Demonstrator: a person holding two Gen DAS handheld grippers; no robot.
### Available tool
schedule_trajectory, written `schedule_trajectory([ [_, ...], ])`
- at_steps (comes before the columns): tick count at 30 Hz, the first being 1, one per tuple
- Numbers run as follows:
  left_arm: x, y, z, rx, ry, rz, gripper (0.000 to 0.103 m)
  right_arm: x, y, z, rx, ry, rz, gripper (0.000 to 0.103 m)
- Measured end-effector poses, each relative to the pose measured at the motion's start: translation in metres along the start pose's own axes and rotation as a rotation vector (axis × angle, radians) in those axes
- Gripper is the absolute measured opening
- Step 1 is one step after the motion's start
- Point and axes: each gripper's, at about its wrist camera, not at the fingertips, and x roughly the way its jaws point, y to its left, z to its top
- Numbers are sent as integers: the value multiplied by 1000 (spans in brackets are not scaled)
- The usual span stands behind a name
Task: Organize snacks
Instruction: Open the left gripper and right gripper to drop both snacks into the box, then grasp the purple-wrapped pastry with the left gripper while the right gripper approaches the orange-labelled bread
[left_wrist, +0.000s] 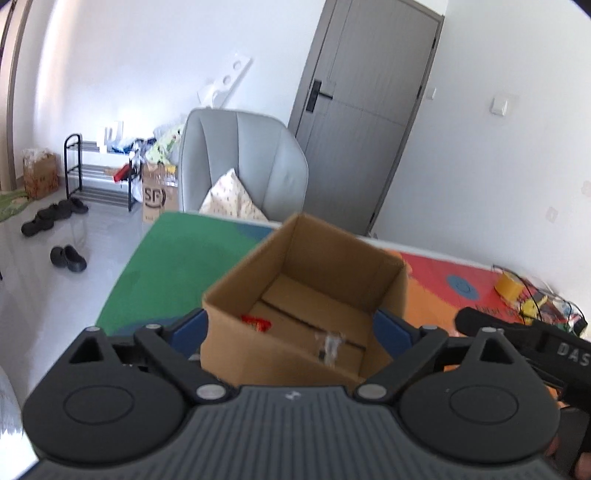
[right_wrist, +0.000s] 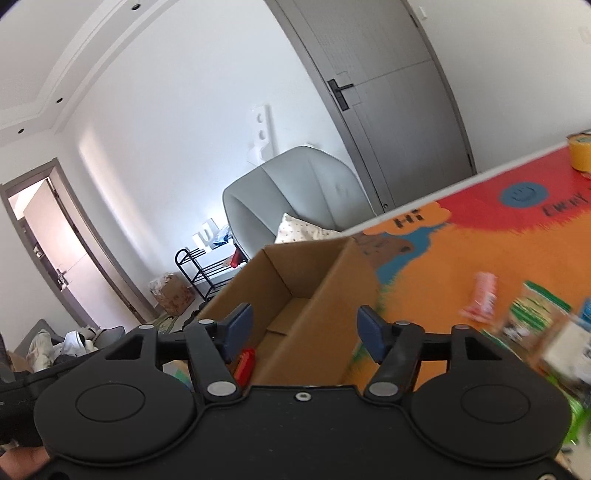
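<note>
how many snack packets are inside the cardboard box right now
1 visible: a red packet on the floor of the cardboard box, near its front-left corner. The near wall hides part of the floor, so more may be there.

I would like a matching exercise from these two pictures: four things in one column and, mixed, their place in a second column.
Things:
1. red snack packet
2. pink snack packet
3. patterned cushion
4. black shoes

Places:
A. on the grey armchair
B. inside the cardboard box
C. on the floor
D. on the colourful tabletop, right of the box

Pairs: 1-B, 2-D, 3-A, 4-C
</note>
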Motion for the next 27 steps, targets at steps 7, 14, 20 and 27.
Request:
schedule_trajectory([
  [7,-12,-8,-15,-6,28,-9,97,-26,-14,-11,0,15,-38,79],
  [14,-21,-23,-26,-8,35,-30,103,-57,-29,-22,-1,-4,-72,96],
  [20,-33,-42,-38,33,20,-97,103,-82,-42,-31,10,-11,-116,99],
  [27,-39,-68,-54,97,40,-168,103,-113,-58,-42,9,-14,-146,100],
])
